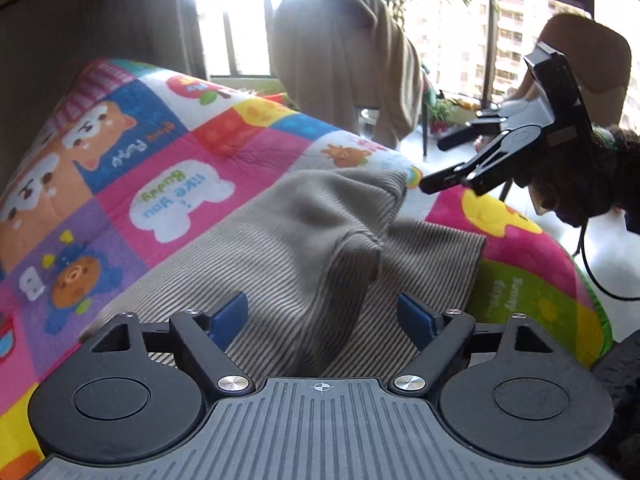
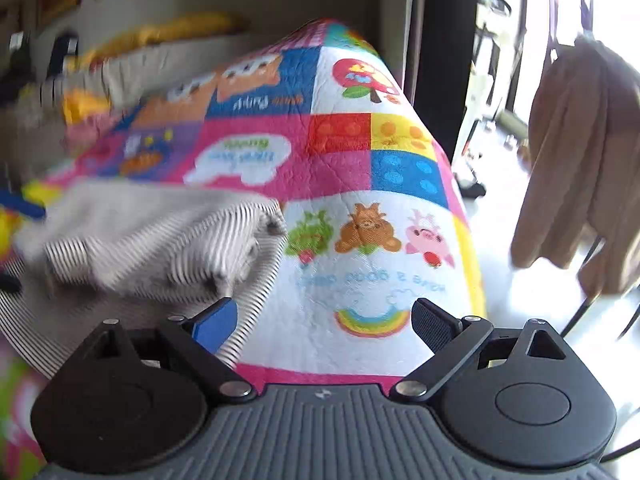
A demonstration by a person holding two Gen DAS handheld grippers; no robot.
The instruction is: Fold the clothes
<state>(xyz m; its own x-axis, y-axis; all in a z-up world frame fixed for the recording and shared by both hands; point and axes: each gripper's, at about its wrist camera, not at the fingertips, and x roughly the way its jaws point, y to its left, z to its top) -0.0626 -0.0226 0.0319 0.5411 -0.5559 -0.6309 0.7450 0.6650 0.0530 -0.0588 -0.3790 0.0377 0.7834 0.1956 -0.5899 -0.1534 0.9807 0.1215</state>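
A: Report the location of the garment.

B: The striped garment (image 1: 304,240) lies on the patchwork quilt (image 1: 168,168), which covers a raised surface. Part of the fabric is bunched into a raised fold near the centre; the remainder lies flat toward the near edge of the quilt. In the right wrist view the same garment (image 2: 132,240) appears at the left, blurred.

A: State of the left gripper?

B: The left gripper (image 1: 322,316) is positioned directly over the garment. Its jaws stand wide apart, with fabric visible between the blue pads (image 1: 230,316). Whether the pads touch the fabric cannot be determined.

A: State of the right gripper?

B: The right gripper (image 2: 324,320) is above the white panel of the quilt (image 2: 360,160), just beside the garment's edge. Its jaws are wide and hold nothing. In the left wrist view the right gripper (image 1: 444,164) is off the far corner of the garment.

A: Surroundings?

B: A beige cloth (image 1: 352,56) hangs over a chair beyond the quilt, near the window (image 1: 240,20).
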